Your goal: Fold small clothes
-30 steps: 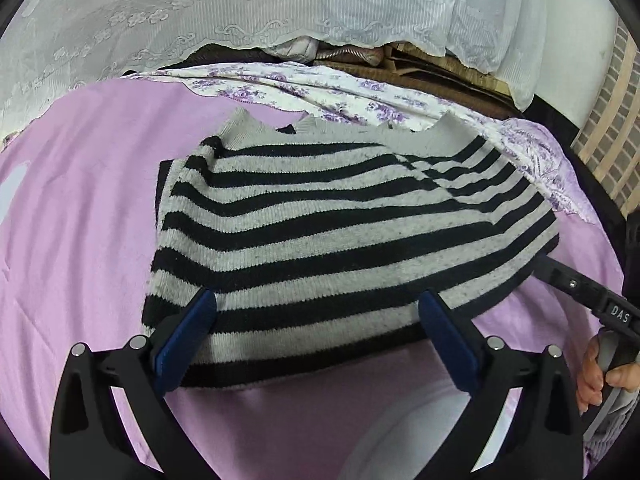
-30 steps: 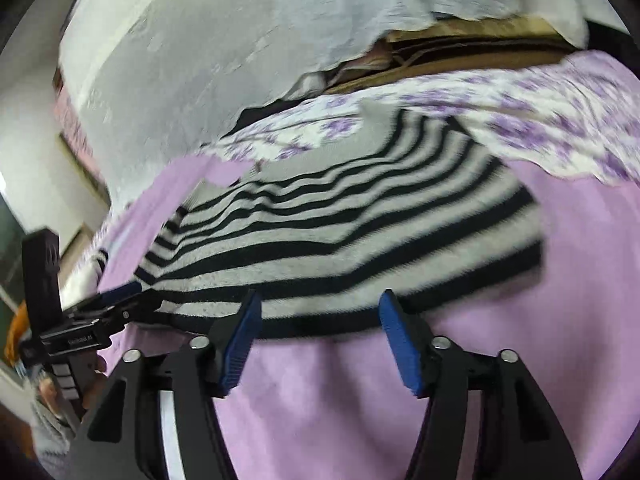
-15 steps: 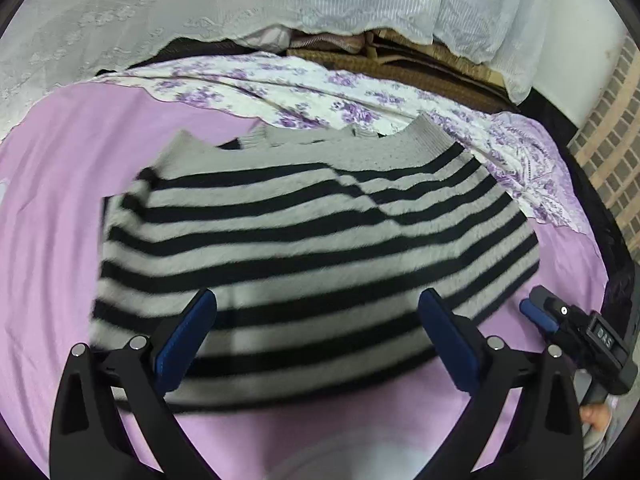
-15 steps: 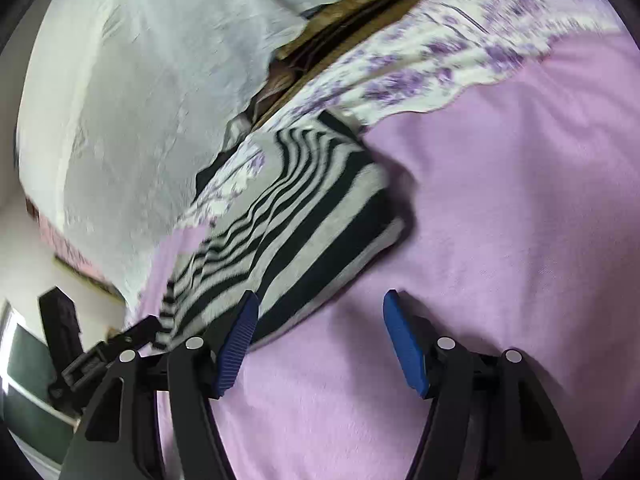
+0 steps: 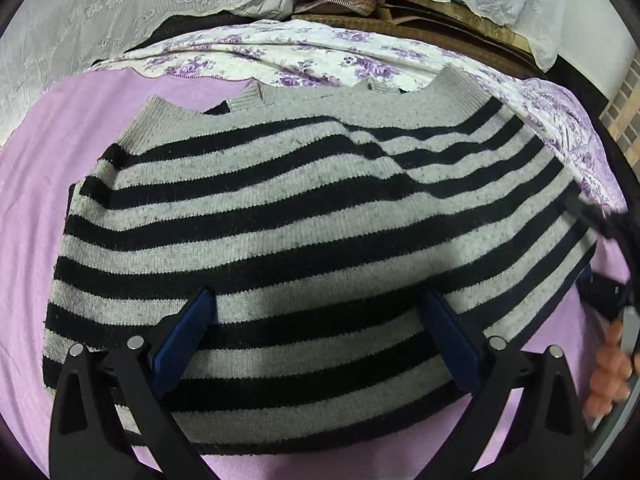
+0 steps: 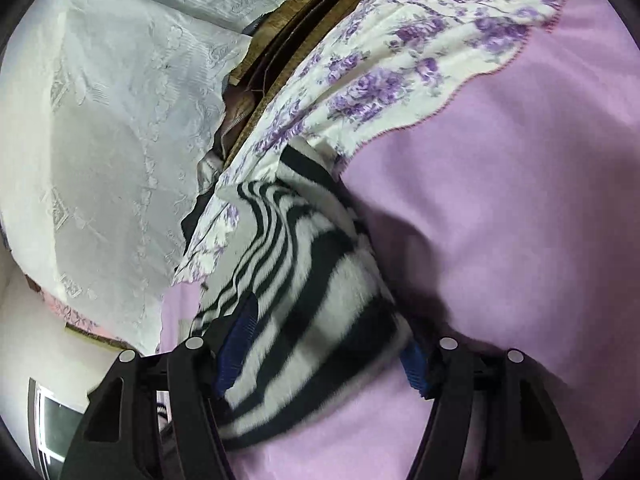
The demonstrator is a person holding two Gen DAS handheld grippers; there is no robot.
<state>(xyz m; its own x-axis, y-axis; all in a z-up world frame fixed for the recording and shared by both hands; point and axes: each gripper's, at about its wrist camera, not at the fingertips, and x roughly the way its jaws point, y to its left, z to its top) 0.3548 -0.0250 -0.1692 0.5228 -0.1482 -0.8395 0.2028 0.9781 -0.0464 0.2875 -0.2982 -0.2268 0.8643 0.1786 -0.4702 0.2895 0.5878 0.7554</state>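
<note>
Sweater [image 5: 312,232] flat on bed [image 5: 36,208]. My left tool [image 5: 320,332] apart over hem; right tool [image 6: 324,344] apart, straddling side edge. I'd pinch both layers, fold evenly.

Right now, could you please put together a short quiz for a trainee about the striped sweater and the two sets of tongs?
1. True or false: the striped sweater lies on a green sheet.
2. Which cloth touches the sweater's far edge? A) floral cloth B) a denim jacket C) a red towel
3. Fill in: both the left tongs and the right tongs stand ____ with the sweater between the pads.

Key
1. False: it lies on the pink sheet.
2. A
3. open; neither pair clamps the knit, and the right pair sits at the sweater's side edge.
</note>
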